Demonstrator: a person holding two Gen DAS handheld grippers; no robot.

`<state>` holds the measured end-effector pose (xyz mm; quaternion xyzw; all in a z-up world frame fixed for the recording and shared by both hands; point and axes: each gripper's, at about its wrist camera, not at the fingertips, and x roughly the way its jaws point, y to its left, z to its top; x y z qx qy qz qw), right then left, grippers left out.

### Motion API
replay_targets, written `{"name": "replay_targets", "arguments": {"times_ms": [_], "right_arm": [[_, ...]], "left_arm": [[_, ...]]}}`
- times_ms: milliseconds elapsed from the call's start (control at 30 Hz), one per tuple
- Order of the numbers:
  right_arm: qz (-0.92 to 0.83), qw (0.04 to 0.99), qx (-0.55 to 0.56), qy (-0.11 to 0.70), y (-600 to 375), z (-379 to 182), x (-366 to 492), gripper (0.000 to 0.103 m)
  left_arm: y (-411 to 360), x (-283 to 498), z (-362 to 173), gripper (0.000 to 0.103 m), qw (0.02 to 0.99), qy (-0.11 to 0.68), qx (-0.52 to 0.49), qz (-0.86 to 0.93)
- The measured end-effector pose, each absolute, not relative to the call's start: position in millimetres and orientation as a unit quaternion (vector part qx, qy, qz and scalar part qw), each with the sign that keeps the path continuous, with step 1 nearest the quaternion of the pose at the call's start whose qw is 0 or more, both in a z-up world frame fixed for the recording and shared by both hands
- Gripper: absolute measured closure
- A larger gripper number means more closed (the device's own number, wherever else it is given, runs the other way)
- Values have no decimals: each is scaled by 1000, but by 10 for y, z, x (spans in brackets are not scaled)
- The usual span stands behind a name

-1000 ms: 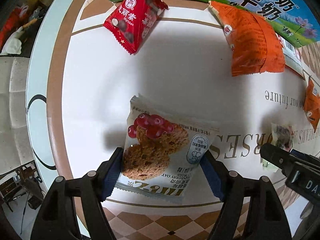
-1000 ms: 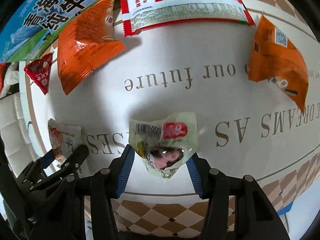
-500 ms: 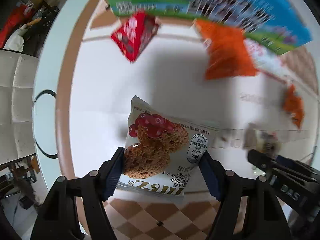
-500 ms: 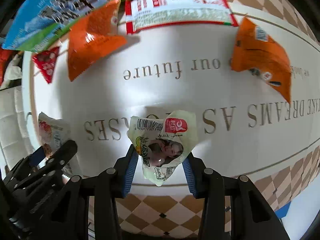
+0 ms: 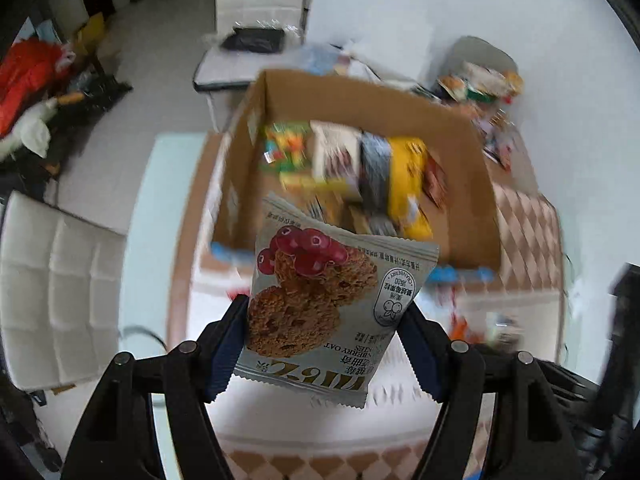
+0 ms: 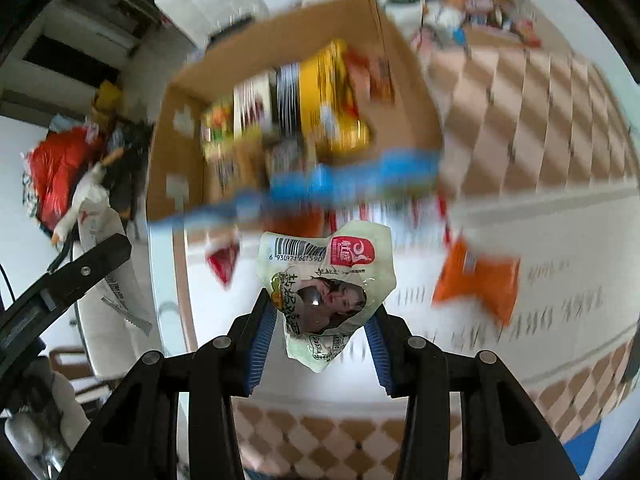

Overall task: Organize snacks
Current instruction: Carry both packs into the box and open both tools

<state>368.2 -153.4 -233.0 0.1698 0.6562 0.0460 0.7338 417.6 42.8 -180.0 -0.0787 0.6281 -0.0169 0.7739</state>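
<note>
My left gripper [image 5: 326, 320] is shut on a grey cranberry oat cookie packet [image 5: 320, 300] and holds it in the air, in front of an open cardboard box [image 5: 476, 184] with several snacks inside. My right gripper [image 6: 320, 320] is shut on a pale green snack pouch [image 6: 326, 284] with a barcode, also lifted above the table. The same box [image 6: 408, 92] shows blurred ahead in the right wrist view. The left gripper's arm [image 6: 60, 280] shows at the left edge there.
An orange packet [image 6: 476, 284] and a small red packet [image 6: 222, 260] lie on the white table [image 6: 540, 240] in front of the box. White chairs [image 5: 56, 280] stand at the left. A pile of other snacks [image 5: 480, 84] lies beyond the box.
Both grippers have lifted their packets off the table and tilted up. The view has swung from the table top to the open box.
</note>
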Motion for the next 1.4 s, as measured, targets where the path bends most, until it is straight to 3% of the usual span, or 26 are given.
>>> {"name": "replay_targets", "arguments": {"times_ms": [167,300,867,967,1000,1033,1067,1100,1200,1400], "right_arm": [[24,745,158,648,-1627,-2306,4383,57],[2,737,143,661,-1658,-2598,4835,56],[-9,688,130,713,-1647,-3485,5199,55],[5,671,135,729,-1630,-3572,5212,52],[7,666,130,734,-1616,-3601,5217,46],[6,667,120,735,-1599,-3612,5221,39],[6,669,116,734,-1589,-3609,5223,21],[8,672,116,732,-1588,-3606,5226,13],[13,671,113,733,-1576,-3601,5235,13],[16,677,104,728,-1565,-3540,5220,13]], "left_arm": [[520,4839,-2091,32,752,656,-55,9],[579,5205,-2426,32,725,687,-55,22],[607,5430,-3149,32,672,738,-44,37],[587,5429,-3273,32,658,751,-47,33],[572,5432,-3306,32,655,754,-46,30],[575,5423,-3329,31,653,755,-44,32],[578,5423,-3337,31,654,755,-46,35],[578,5432,-3339,29,655,753,-48,34],[565,5440,-3302,21,665,745,-47,31],[516,5419,-3246,20,671,740,-50,28]]}}
